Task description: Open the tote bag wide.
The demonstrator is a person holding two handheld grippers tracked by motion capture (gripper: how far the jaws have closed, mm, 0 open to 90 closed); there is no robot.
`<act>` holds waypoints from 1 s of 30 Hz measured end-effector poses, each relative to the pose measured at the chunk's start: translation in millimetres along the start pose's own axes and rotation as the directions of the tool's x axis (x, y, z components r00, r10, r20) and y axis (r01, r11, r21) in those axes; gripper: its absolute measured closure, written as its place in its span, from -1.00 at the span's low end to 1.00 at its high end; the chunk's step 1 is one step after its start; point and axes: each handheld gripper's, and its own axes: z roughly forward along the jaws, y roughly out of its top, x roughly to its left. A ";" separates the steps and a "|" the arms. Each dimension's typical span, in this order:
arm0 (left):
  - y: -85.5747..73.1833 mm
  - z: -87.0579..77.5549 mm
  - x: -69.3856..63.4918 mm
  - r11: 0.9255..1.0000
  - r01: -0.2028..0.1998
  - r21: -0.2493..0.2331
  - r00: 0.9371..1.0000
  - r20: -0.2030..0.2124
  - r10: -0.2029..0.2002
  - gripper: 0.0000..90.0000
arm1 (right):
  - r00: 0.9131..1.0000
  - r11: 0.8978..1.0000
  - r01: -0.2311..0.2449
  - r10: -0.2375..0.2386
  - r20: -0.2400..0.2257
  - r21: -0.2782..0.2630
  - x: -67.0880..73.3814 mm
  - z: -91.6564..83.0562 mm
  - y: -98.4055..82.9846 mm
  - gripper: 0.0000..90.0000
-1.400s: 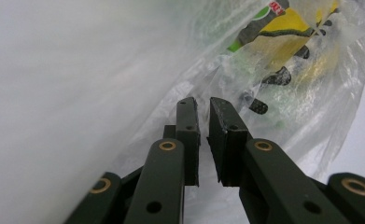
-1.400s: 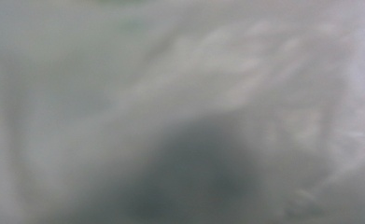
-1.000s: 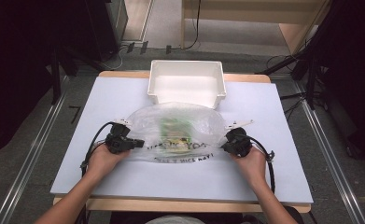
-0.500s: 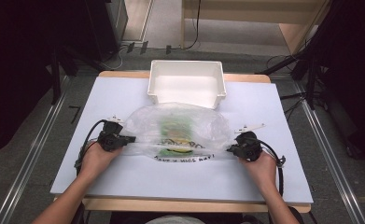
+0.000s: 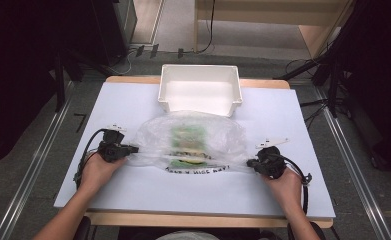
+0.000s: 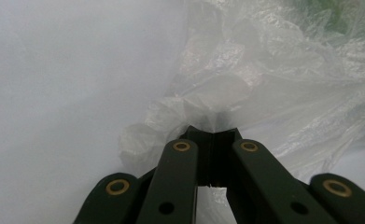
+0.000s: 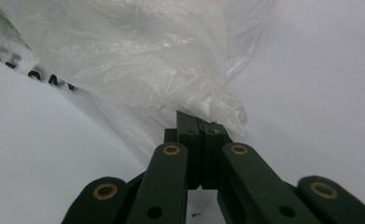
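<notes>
At centre frame in the high view, a clear plastic bag (image 5: 193, 142) lies stretched across the white table (image 5: 133, 100), pulled taut between two hand-held grippers. The left gripper (image 5: 133, 149) — at the bag's left end — has its jaws clamped tight on a bunched corner of film. The right gripper (image 5: 250, 163) pinches the opposite corner just as firmly. A white bin (image 5: 200, 90) sits just above the bag, near the table's far edge.
</notes>
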 end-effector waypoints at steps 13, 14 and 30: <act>21.7 -22.8 -33.9 0.996 -0.065 -0.061 0.995 0.074 0.070 1.00 | 0.993 0.990 0.073 -0.083 -0.084 -0.118 24.7 -23.3 16.9 1.00; 26.4 -21.5 -43.6 0.994 -0.081 -0.069 0.992 0.087 0.087 1.00 | 0.989 0.985 0.100 -0.114 -0.096 -0.140 32.7 -25.1 23.6 1.00; 56.9 10.7 -90.4 0.983 -0.163 -0.082 0.979 0.113 0.172 1.00 | 0.957 0.949 0.219 -0.254 -0.142 -0.226 83.9 -18.9 94.4 1.00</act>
